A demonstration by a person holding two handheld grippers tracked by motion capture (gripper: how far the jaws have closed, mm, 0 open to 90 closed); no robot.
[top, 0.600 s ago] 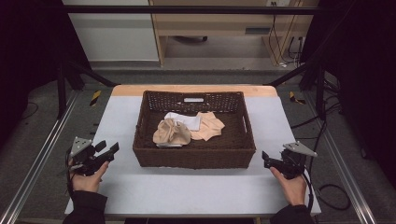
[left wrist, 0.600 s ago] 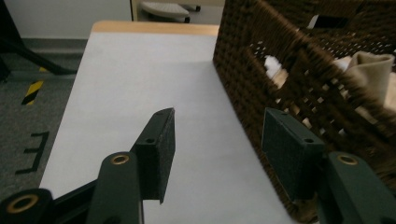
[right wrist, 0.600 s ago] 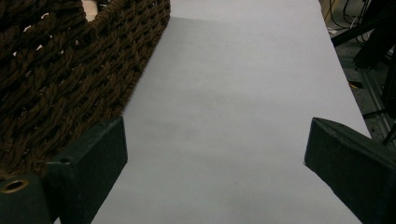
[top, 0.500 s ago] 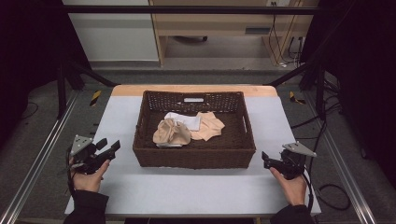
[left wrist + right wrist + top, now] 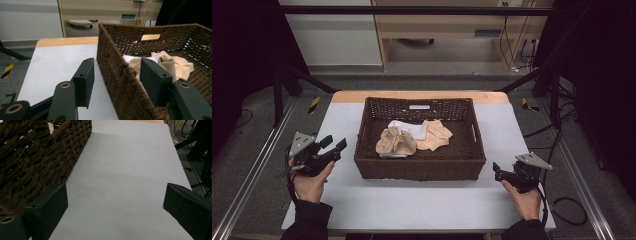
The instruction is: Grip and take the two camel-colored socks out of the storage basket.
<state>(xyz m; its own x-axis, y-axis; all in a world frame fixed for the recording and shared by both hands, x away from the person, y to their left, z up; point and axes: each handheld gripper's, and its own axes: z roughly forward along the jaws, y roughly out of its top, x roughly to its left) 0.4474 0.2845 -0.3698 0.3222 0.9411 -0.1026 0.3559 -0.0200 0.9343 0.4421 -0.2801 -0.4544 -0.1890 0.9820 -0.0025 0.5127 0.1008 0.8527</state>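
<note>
The left gripper point(image 5: 336, 146) stands just beside the left wall of the brown wicker basket point(image 5: 367, 162), jaws spread wide with nothing between the pads; the right gripper point(image 5: 496, 169) waits off the basket's right front corner, also open and empty. The tan cloth point(image 5: 395, 141) lies bunched inside the basket, touching a white cloth point(image 5: 409, 129) and a peach cloth point(image 5: 437, 135). To do this well, lift the left gripper over the rim first; come down on the tan bundle's raised fold; pinch one layer only, so its neighbours stay put.
</note>
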